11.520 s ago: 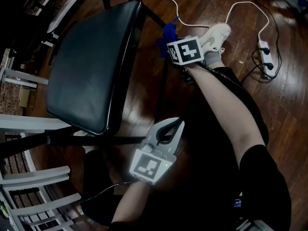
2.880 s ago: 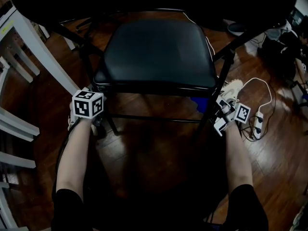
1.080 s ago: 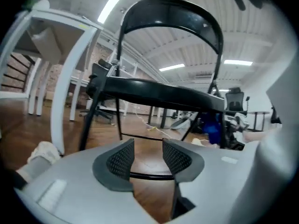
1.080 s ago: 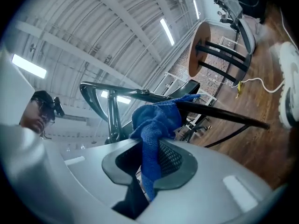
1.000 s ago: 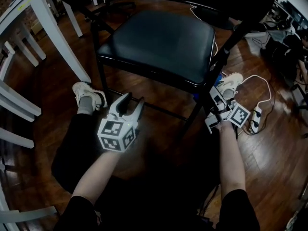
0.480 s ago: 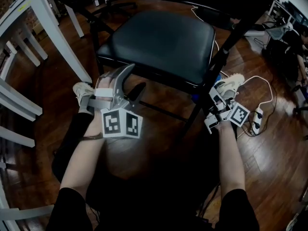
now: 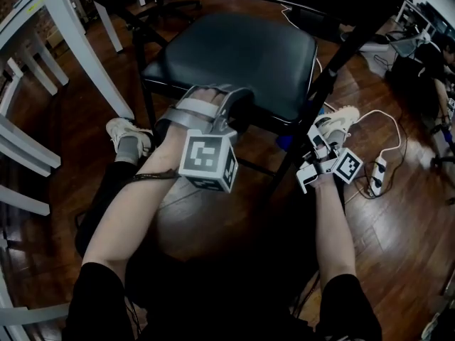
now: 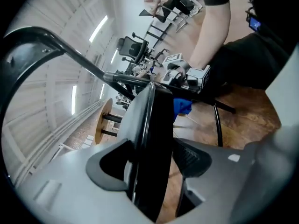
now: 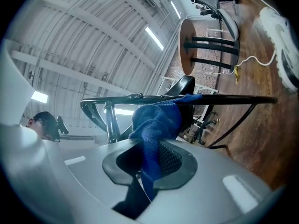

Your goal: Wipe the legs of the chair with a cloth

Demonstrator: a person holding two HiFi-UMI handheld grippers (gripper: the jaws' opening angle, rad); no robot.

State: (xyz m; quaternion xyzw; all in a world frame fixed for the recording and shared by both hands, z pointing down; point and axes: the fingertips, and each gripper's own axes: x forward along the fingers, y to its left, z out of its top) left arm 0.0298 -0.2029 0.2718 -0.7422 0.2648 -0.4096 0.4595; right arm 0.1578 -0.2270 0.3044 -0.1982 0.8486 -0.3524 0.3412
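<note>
Two grippers share the wiping step: the right gripper (image 7: pixel 316 139), clamped on the blue cloth (image 9: pixel 156 125), presses it to the chair leg (image 9: pixel 233 98). The left gripper (image 7: pixel 222 104), jaws just opened wide, straddles the seat edge (image 8: pixel 152 139) ungripped. Next, probably: steady the seat, slide the cloth along the leg.

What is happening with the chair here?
A person works on a chair with tongs in each hand. The right tongs are shut on a blue cloth and hold it against a front leg. The left tongs, whose jaws have just been opening, straddle the front edge of the seat. A gap shows beside one pad, so they are not clamped.
</note>
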